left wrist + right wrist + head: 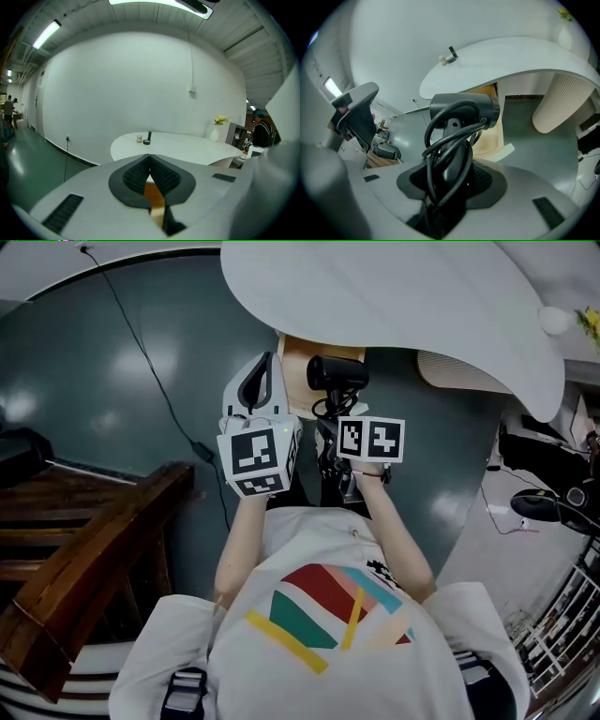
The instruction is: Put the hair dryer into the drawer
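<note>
The black hair dryer [461, 110] is standing upright, held in the right gripper [450, 178], its cord [436, 140] looping around the handle. The light wooden drawer [298, 371] is sitting open under the white table [394, 306] edge, just beyond it.

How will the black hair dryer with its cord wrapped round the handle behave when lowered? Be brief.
The black hair dryer looks rigid and top-heavy: its barrel sits beyond the handle clamped in the right gripper, so it may pivot. The black cord loops loosely and is probably floppy; it could snag.
</note>
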